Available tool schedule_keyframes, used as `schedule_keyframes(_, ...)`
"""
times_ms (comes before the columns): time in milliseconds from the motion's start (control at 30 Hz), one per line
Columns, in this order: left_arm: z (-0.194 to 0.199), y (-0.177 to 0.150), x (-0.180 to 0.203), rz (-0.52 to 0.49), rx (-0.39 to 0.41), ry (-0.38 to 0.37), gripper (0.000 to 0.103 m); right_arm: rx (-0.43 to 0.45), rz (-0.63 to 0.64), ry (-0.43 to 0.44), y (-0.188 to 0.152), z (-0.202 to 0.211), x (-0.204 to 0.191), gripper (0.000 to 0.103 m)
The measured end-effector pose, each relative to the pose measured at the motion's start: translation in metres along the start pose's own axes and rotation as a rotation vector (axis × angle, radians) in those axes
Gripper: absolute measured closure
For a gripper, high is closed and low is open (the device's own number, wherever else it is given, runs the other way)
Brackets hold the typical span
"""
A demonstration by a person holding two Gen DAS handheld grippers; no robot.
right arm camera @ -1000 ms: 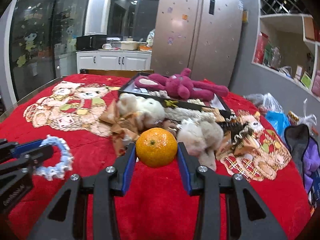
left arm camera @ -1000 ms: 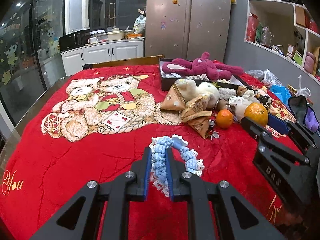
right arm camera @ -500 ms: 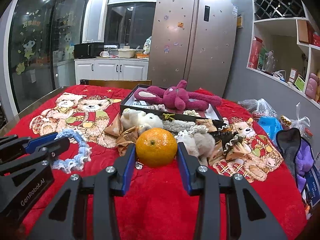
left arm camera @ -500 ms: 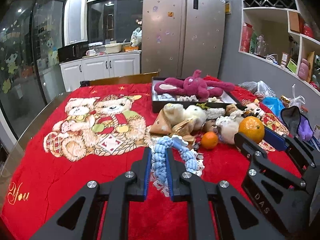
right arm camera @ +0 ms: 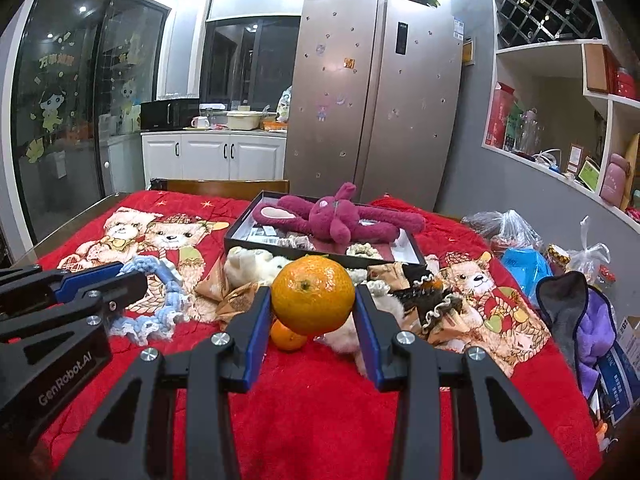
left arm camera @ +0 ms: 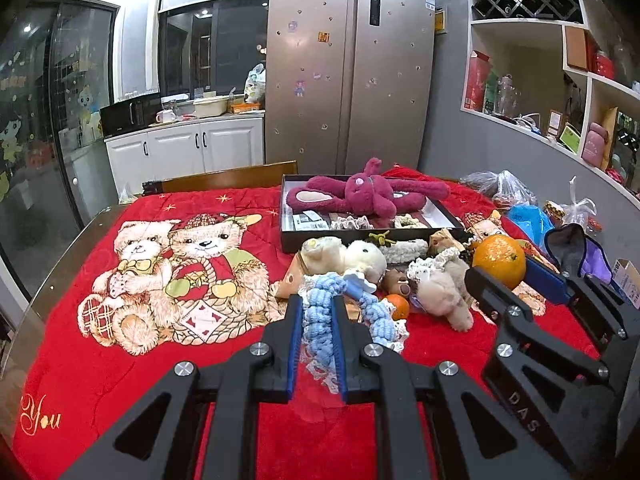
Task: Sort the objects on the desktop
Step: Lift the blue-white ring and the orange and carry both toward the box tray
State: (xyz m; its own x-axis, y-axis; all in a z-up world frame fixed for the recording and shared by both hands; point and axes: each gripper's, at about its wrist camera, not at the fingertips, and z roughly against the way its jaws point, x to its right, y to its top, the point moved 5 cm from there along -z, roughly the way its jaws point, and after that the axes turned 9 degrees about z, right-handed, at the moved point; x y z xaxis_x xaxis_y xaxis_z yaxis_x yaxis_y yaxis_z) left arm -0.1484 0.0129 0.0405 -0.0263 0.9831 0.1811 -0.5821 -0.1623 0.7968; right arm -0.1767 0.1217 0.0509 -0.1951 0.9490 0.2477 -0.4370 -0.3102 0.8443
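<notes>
Both hands rose: left fingers [left arm camera: 316,320] clamp scrunchie [left arm camera: 320,316], right fingers [right arm camera: 312,320] clamp orange [right arm camera: 313,295].

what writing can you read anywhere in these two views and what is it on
"You", gold script on the red tablecloth
"GenRobot.AI", on the left gripper, seen on its body from the right wrist
"DAS", on the right gripper, seen on its body from the left wrist
Yellow characters on the glass door: too blurred to read
Labels in the black tray and boxes on the shelves: too small to read
</notes>
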Motion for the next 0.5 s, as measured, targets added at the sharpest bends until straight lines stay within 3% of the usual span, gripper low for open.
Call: schedule_keyframes(500,-0.02,0.019,0.021,-0.04,-0.004,-0.015,0.089,-0.007,-0.003,0.018,0.024,-0.017,0.012,0.062)
